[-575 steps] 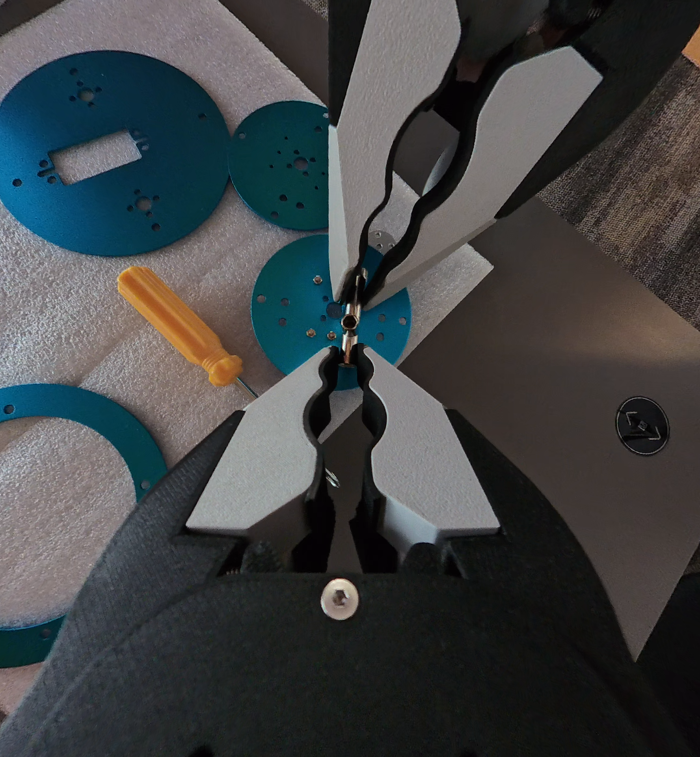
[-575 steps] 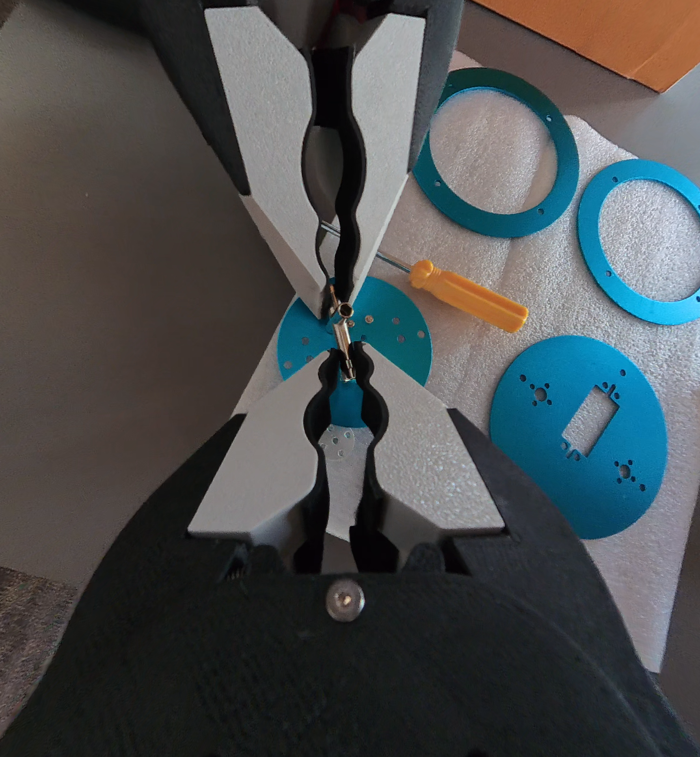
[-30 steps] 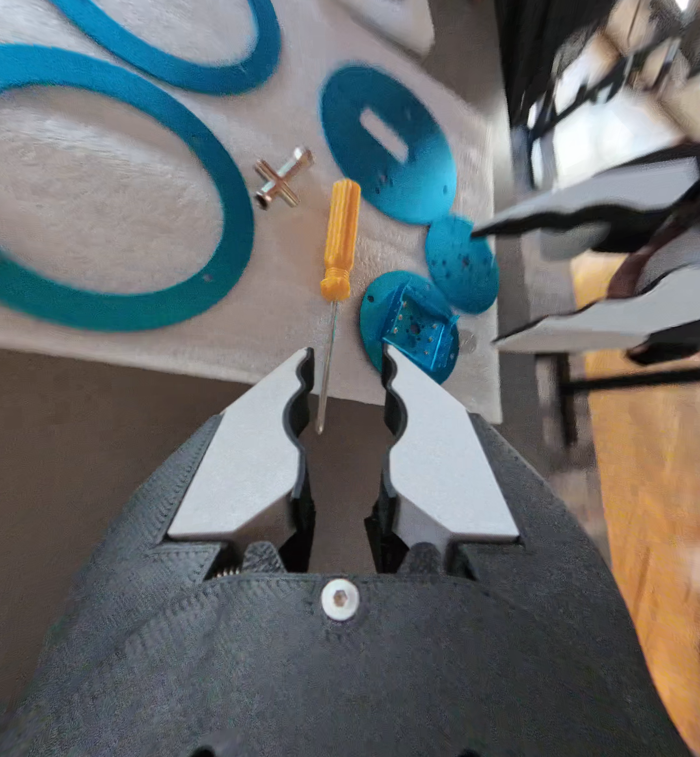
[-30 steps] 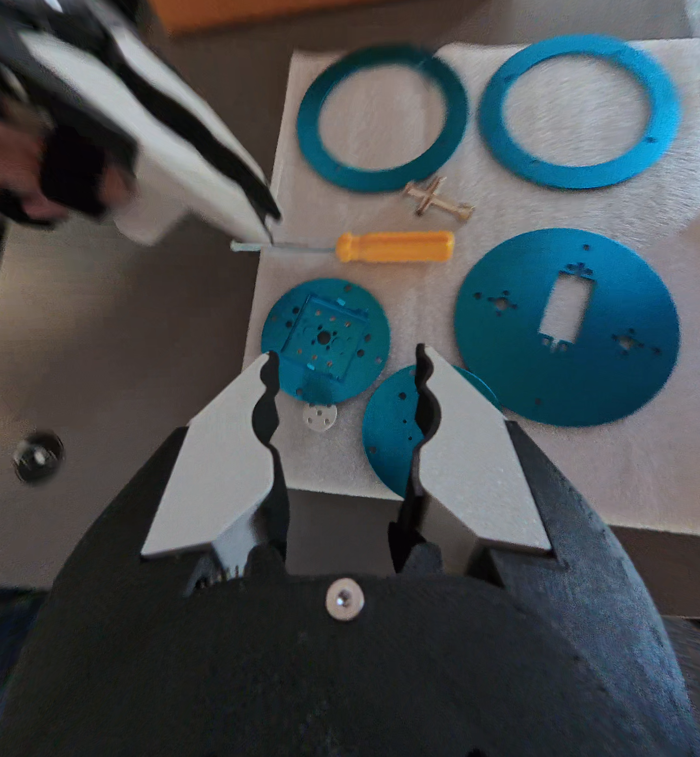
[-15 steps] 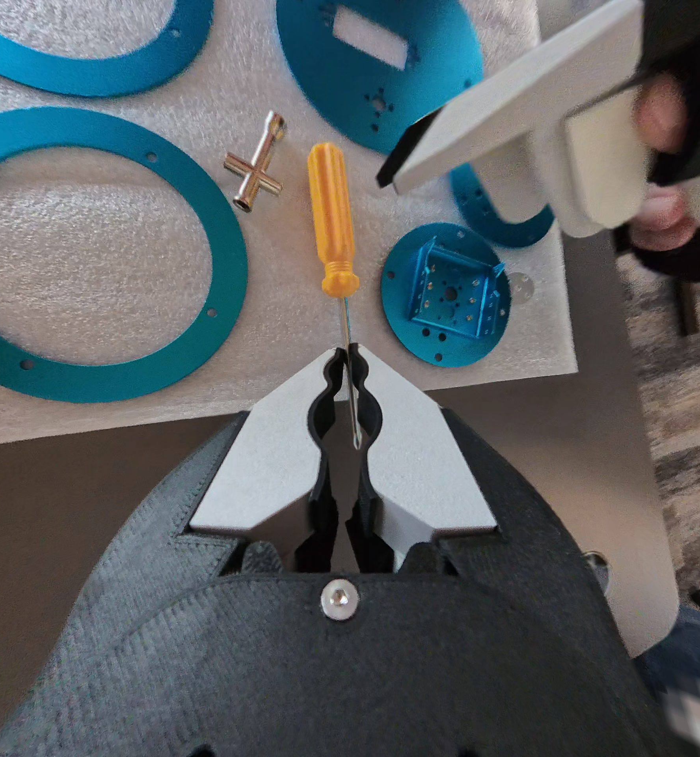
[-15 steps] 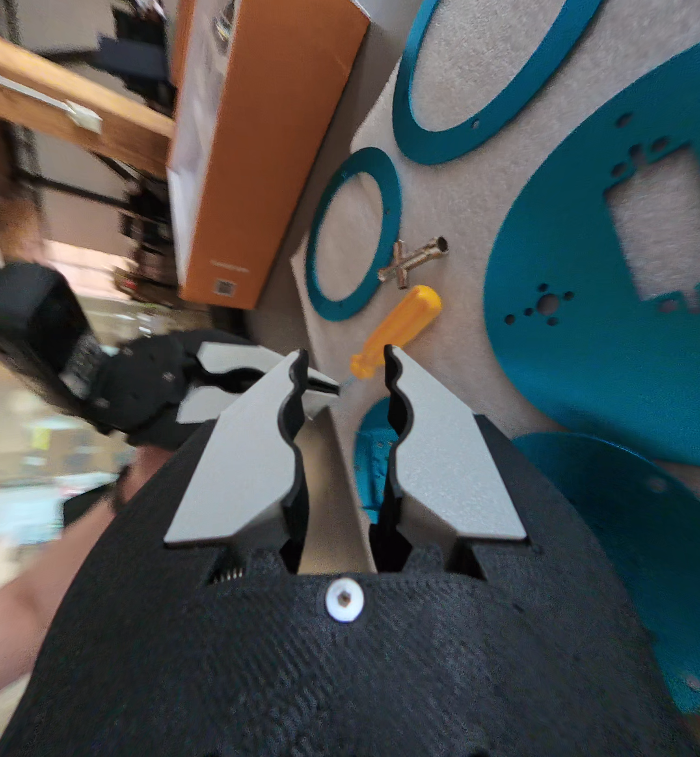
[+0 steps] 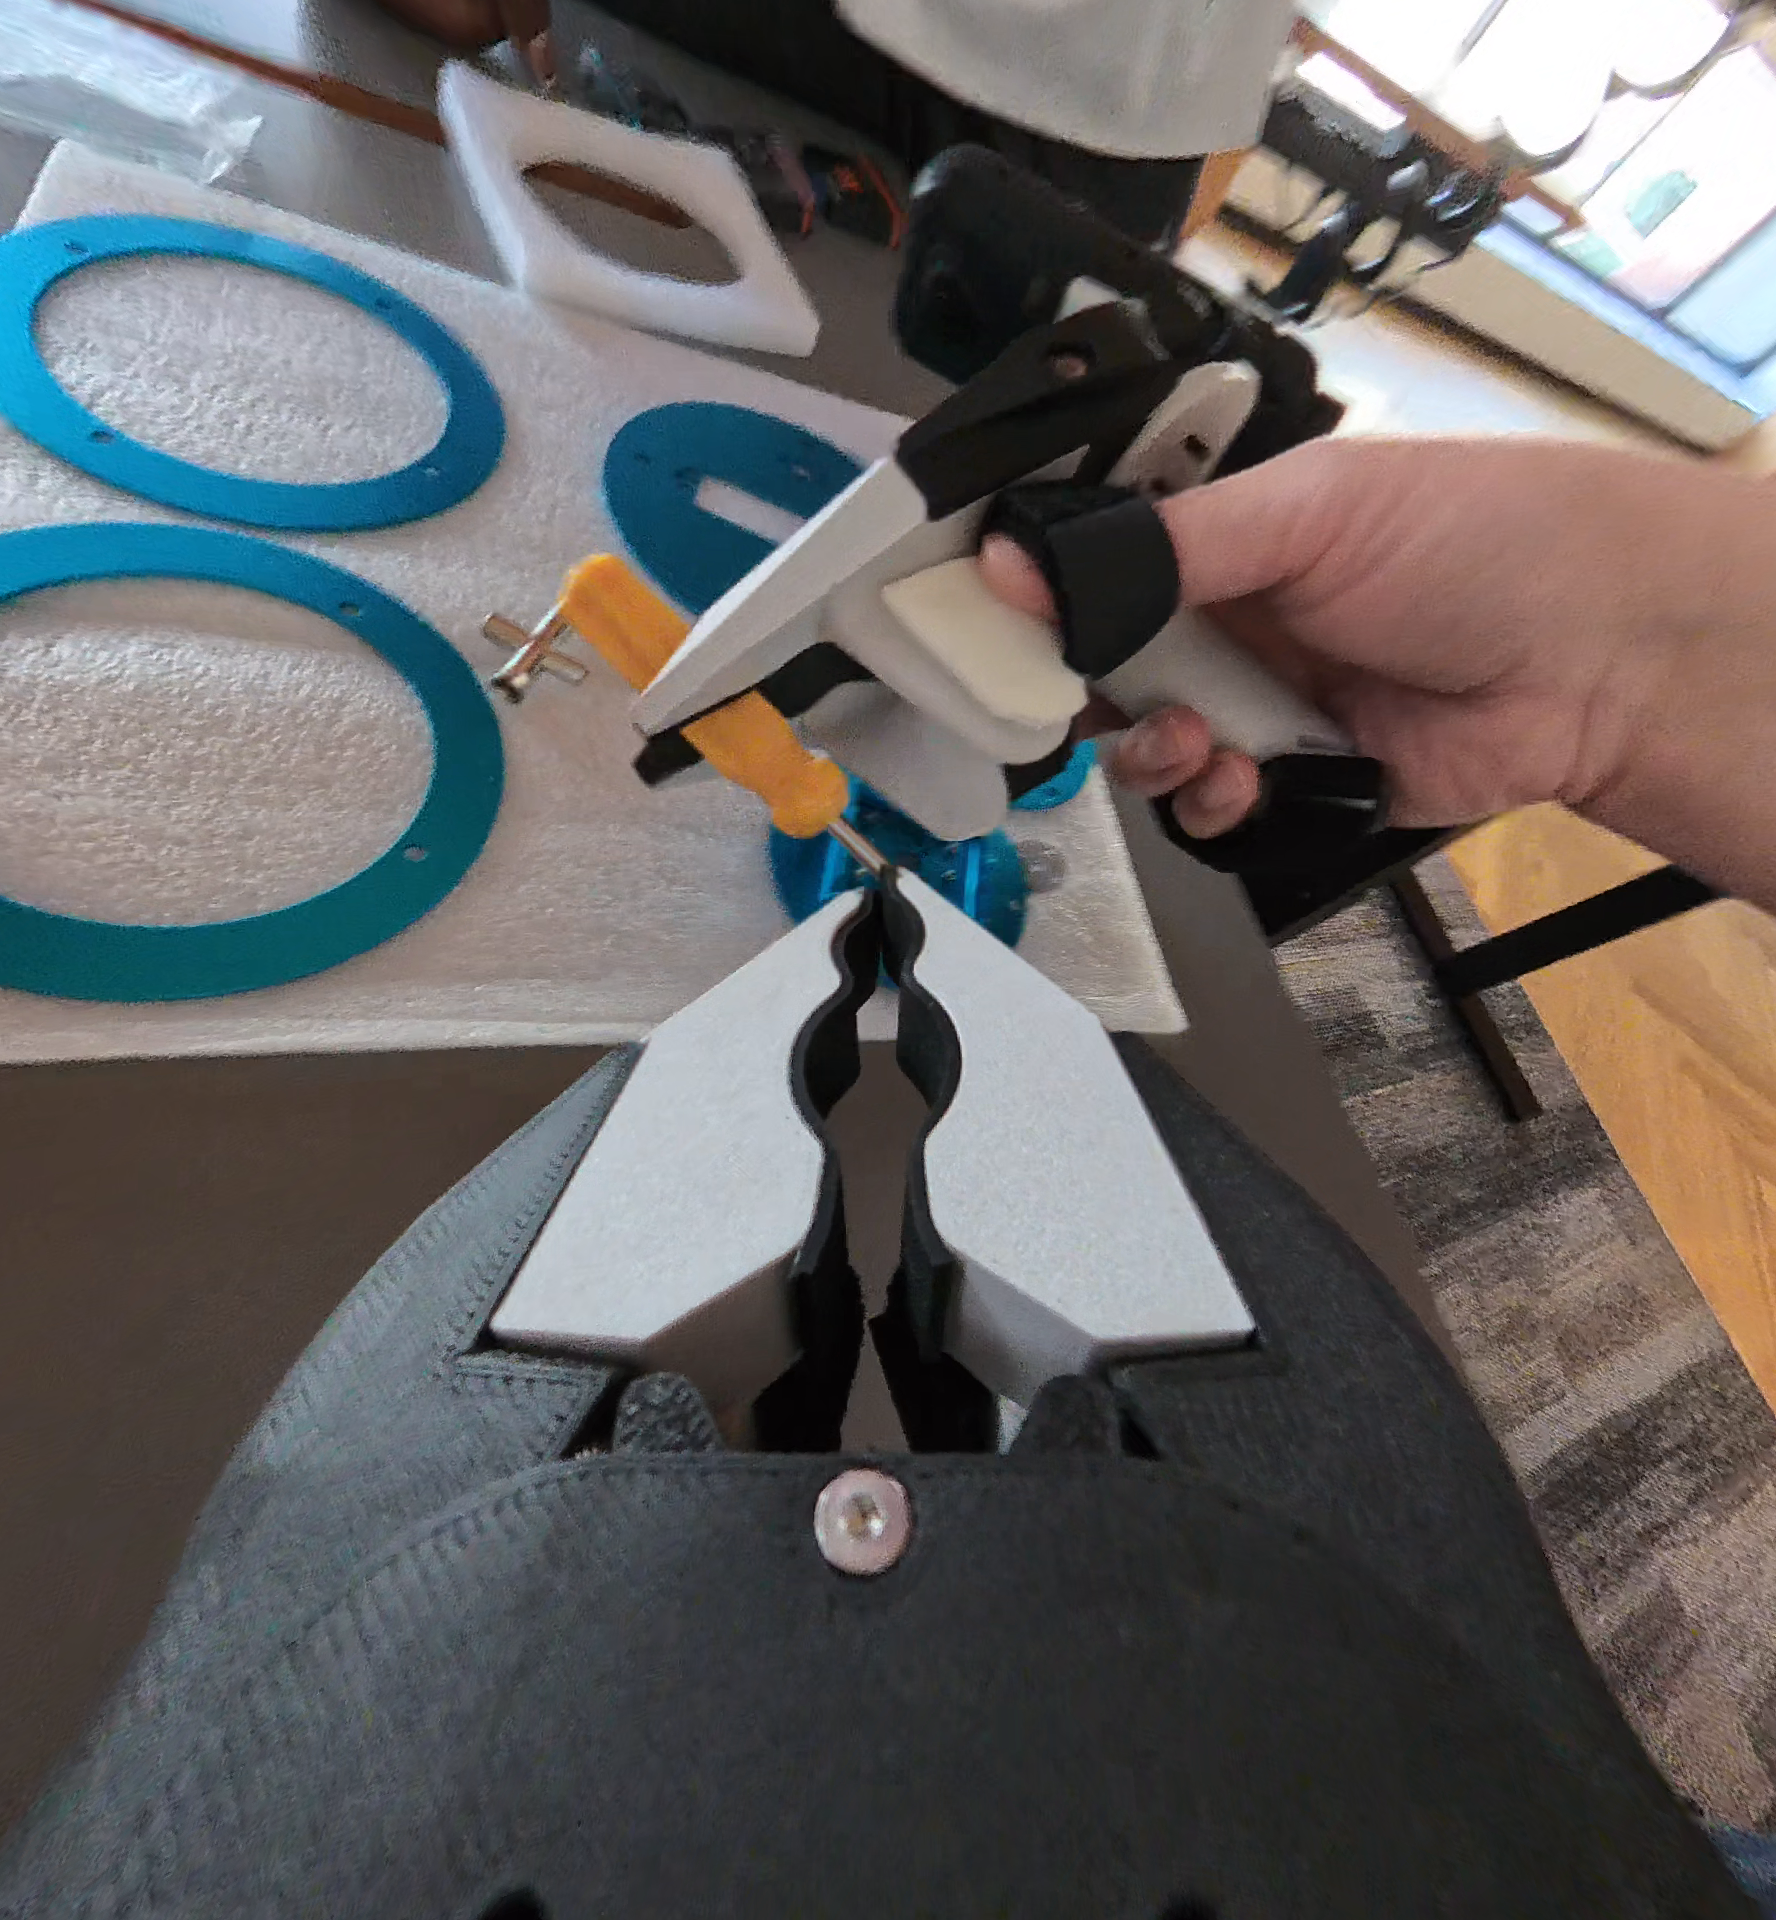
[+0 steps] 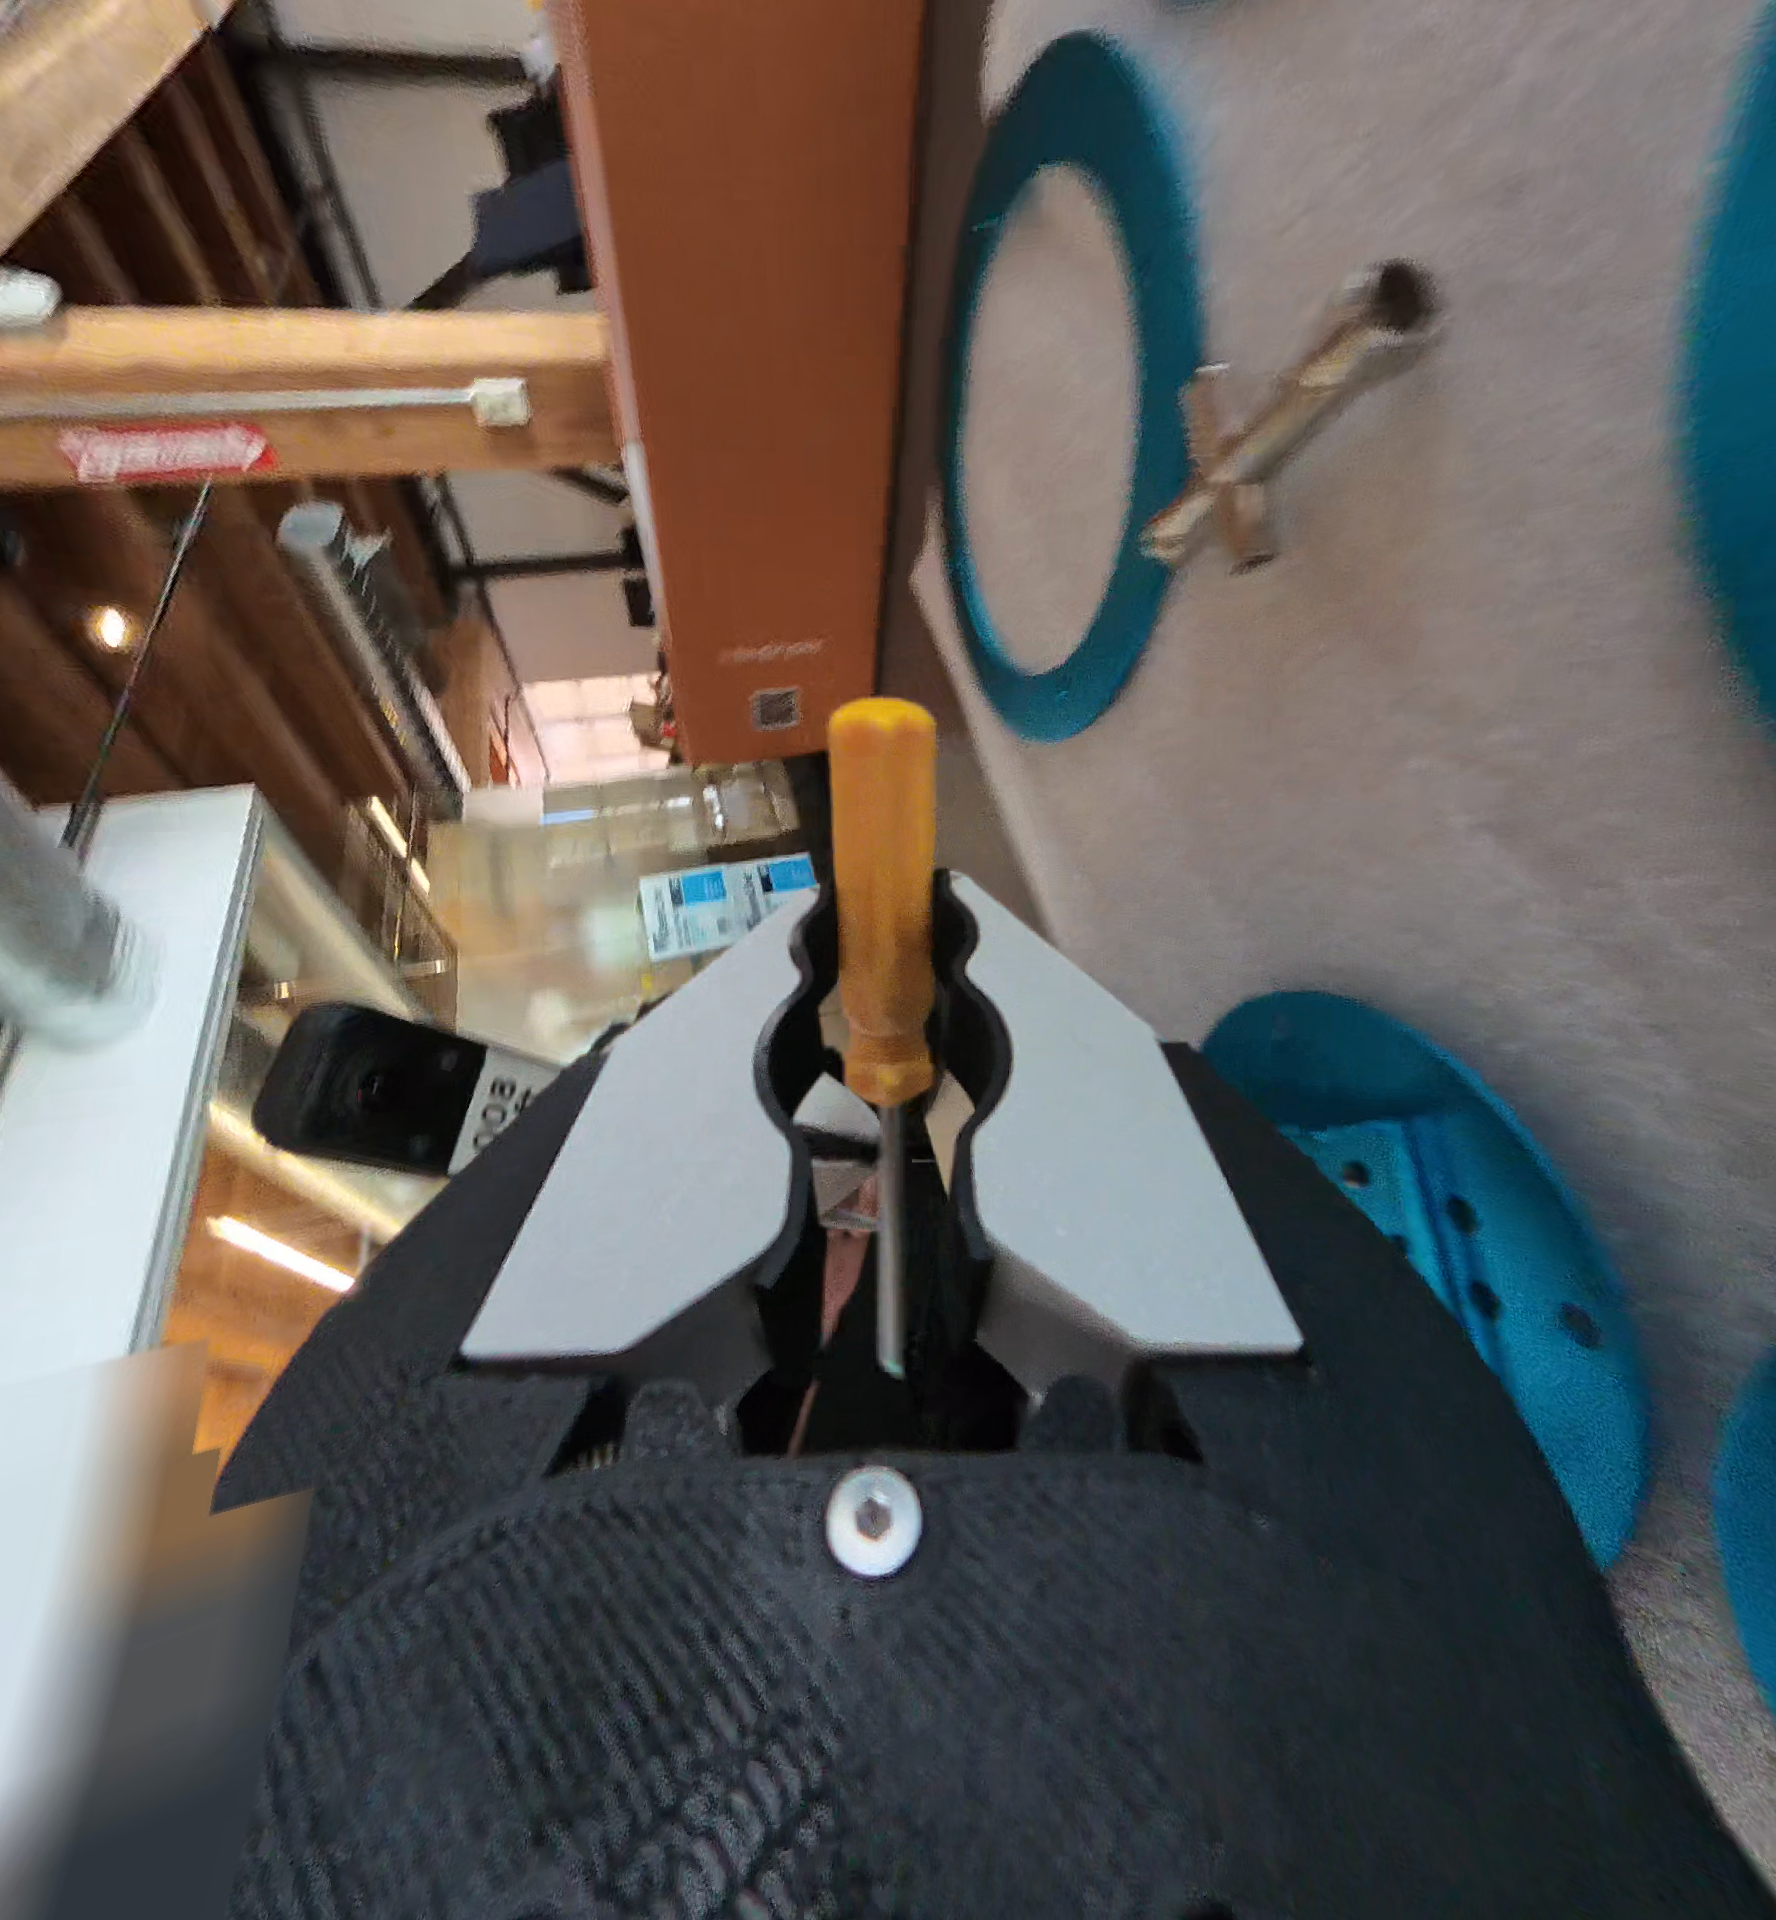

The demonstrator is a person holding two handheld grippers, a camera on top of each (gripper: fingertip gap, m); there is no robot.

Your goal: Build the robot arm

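Screwdriver point(image 7: 692, 693) | lifted off foam sheet point(image 7: 240, 966) | left gripper point(image 7: 881, 909) pinching shaft tip | right gripper point(image 8: 882, 914) clamped round orange handle | blue rings, cross wrench point(image 7: 536, 657) lying loose

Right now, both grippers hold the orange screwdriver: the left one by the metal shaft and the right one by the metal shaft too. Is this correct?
Not quite. The right gripper has its jaws shut on the orange handle, not the shaft, as the right wrist view shows. The left gripper does pinch the metal shaft of the screwdriver, so both hold it above the white foam sheet.
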